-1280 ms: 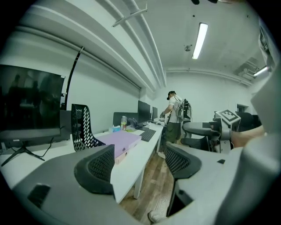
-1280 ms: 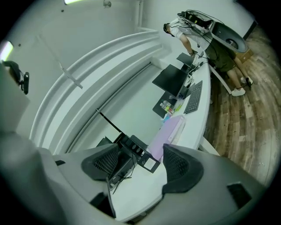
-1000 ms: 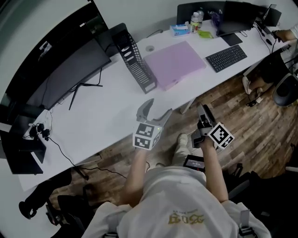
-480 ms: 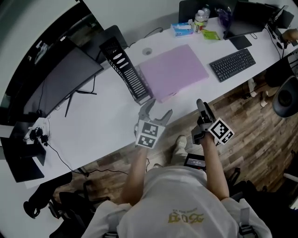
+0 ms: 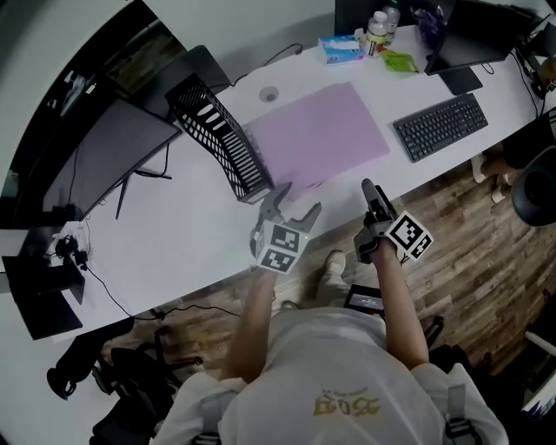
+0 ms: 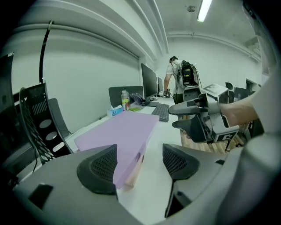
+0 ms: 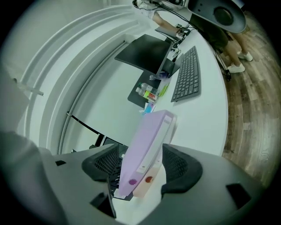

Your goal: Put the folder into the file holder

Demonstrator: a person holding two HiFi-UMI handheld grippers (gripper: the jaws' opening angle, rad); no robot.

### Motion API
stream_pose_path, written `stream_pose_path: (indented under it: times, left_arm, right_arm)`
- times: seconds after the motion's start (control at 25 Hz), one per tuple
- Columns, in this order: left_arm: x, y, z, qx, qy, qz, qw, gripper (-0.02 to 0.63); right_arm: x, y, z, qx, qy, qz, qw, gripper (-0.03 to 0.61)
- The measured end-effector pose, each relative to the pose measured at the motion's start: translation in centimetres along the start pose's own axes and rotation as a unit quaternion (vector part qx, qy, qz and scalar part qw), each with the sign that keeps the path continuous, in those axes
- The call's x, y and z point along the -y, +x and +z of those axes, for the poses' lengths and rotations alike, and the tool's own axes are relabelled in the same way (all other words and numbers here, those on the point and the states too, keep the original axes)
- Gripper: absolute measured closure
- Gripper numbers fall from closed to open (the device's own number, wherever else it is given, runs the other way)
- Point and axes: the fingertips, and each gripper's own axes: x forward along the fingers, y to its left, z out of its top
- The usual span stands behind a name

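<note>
Left tool (image 5: 294, 205): released; the jaws stand wide apart over the near edge of the surface (image 5: 182, 226). Nothing is pressed between the pads. The near corner of the folder lies just ahead of them, at 12 o'clock.
Right tool (image 5: 368, 189): released; the jaws stand apart and are empty. It is held off the surface edge, at 3 o'clock of the left tool. The folder's near end shows through the gap between the jaws, beyond the pads and not in contact with them.
Folder (image 5: 317, 135): purple, lying flat on the surface, outside the file holder. Its spine end faces the tools.
File holder (image 5: 213, 130): black mesh, standing on the surface at 9 o'clock of the folder, just beside its left edge. Whether the two touch cannot be told.
Monitor (image 5: 104, 165): dark screen at 9 o'clock of the file holder.
Keyboard (image 5: 439, 126): black, at 3 o'clock of the folder, apart from it.
Far edge: tissue pack (image 5: 340, 49) and bottles (image 5: 378, 26), at 12 to 1 o'clock of the folder, well apart from it.
</note>
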Motion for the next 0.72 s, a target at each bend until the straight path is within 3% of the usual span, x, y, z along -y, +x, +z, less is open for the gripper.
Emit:
stream_pose_path:
  times: [0.36,0.72]
  left_arm:
    - [0.0,3.4,0.1,-0.033,0.033,0.013,0.9988,0.288]
    - [-0.1,5.7,0.1,-0.064,0.062,0.010,0.9960,0.288]
  right_arm:
    - [2.8,3.4,0.9,-0.025,0.034,-0.001,0.999,0.275]
    - [3.7,5.8,0.5,-0.053,0.033,0.001,0.998,0.270]
